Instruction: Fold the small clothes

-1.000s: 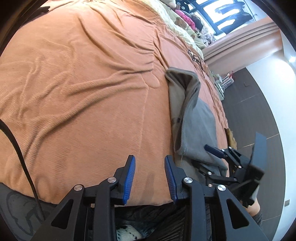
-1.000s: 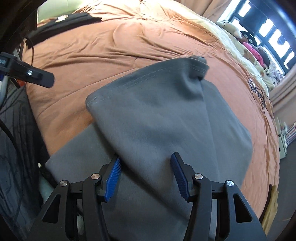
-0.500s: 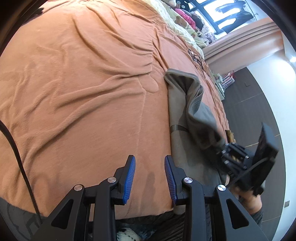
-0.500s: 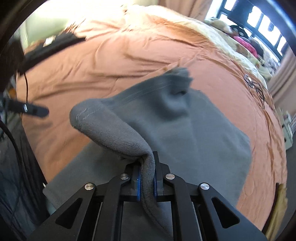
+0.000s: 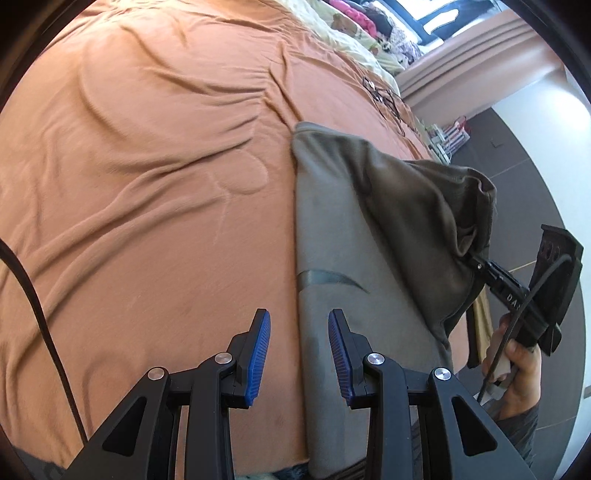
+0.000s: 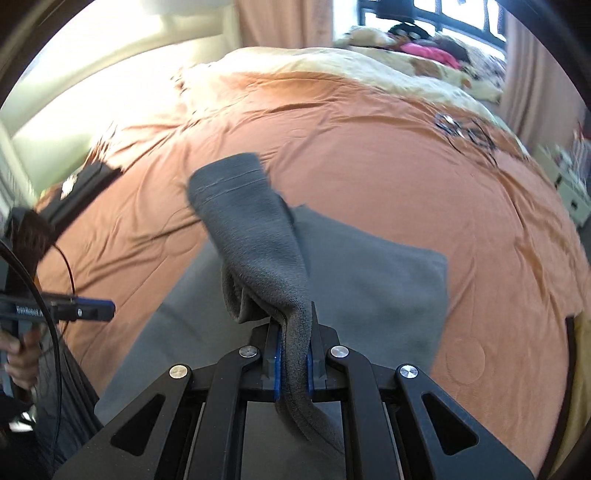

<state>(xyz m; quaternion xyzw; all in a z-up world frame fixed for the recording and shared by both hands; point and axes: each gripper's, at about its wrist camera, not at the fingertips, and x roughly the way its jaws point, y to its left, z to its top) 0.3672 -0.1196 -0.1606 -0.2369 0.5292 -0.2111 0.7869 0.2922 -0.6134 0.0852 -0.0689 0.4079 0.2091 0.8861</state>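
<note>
While the right tongs (image 6: 293, 363) pinch a lifted flap of the grey garment (image 5: 332, 229) on the bed (image 5: 147, 166), the spread left tongs (image 5: 298, 354) should pin the garment's near edge.

bright daylight floods from the window (image 6: 436, 14); glare whitens the wall (image 6: 110, 62), fisheye edges bend, motion blur softens margins.

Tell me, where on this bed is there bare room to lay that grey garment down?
The orange blanket lies bare left of the grey garment, out past the open left hand-held gripper. Another bare stretch runs beyond the garment toward the cream bedding. It is crowded there: piled clothes by the window, and a black cable on the blanket.
</note>
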